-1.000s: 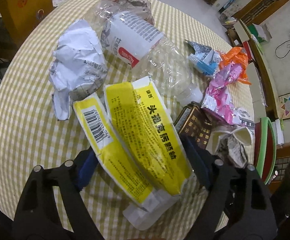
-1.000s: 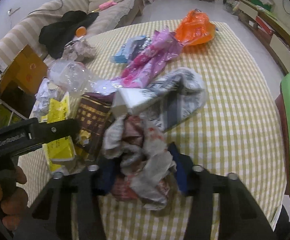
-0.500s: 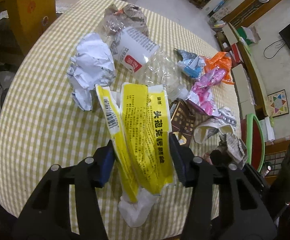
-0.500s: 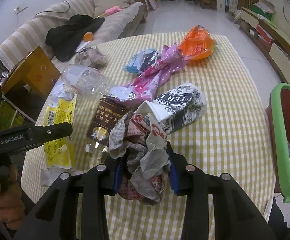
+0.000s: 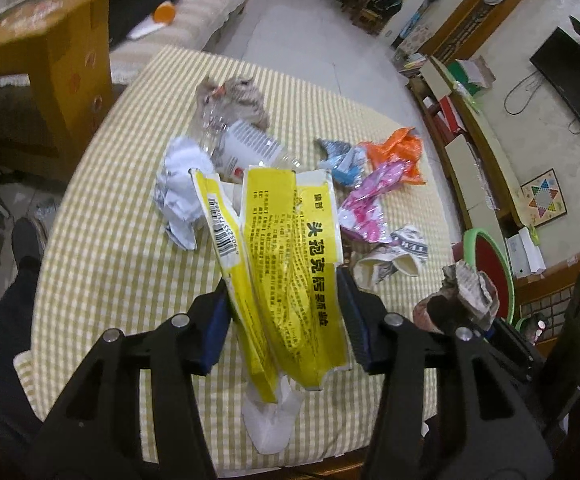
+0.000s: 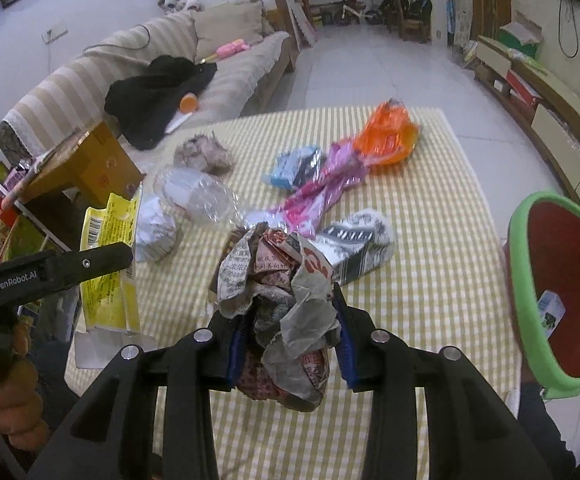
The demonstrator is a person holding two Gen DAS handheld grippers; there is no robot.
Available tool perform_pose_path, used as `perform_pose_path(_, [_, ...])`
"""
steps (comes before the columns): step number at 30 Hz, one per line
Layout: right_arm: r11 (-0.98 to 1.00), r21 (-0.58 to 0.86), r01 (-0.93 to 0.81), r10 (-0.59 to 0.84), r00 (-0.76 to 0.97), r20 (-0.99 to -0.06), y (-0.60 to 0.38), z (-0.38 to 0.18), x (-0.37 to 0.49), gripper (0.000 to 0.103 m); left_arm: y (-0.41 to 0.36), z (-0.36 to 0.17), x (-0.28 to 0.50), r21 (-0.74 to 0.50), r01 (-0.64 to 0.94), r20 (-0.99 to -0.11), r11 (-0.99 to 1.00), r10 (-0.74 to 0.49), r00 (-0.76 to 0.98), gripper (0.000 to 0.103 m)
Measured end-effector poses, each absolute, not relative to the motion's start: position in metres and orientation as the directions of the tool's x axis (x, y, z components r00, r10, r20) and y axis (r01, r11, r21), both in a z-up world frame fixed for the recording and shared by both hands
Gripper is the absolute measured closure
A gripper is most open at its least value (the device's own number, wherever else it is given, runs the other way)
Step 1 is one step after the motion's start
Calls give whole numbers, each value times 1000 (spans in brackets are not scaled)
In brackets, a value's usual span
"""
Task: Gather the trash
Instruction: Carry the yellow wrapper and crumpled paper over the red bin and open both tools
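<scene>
My left gripper (image 5: 285, 312) is shut on a flattened yellow packet (image 5: 290, 264) with black print, lifted off the checked table (image 5: 101, 264). My right gripper (image 6: 287, 336) is shut on a crumpled newspaper wad (image 6: 281, 280), also raised above the table. The right wrist view also shows the yellow packet (image 6: 109, 264), held in the left gripper's black finger (image 6: 89, 262) at the left. Still lying on the table are a white paper ball (image 5: 179, 184), a crushed clear bottle (image 5: 241, 148), pink (image 5: 366, 204), orange (image 5: 398, 152) and blue (image 5: 344, 160) wrappers, and a printed carton (image 6: 354, 248).
A green-rimmed red bin (image 6: 562, 296) stands off the table's right edge, with a small carton inside. A cardboard box (image 5: 45, 64) sits at the table's far left. A sofa (image 6: 169, 72) lies beyond. A person's hand (image 6: 1, 376) grips the left tool.
The left jaws closed on the yellow packet and lifted it off the table. The right gripper tightened on the newspaper wad and rose with it. Both views now look down from higher up.
</scene>
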State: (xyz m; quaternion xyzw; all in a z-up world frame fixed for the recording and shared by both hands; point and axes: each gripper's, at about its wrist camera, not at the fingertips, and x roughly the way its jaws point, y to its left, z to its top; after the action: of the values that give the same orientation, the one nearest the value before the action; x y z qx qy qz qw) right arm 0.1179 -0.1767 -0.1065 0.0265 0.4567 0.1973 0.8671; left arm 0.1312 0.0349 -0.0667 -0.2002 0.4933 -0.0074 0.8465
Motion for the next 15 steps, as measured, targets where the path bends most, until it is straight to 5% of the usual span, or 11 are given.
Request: perform_pose_path(15, [934, 240, -266, 356, 615, -704, -212, -48, 106, 68, -10, -10, 130, -308, -27, -783, 951, -237, 575, 55])
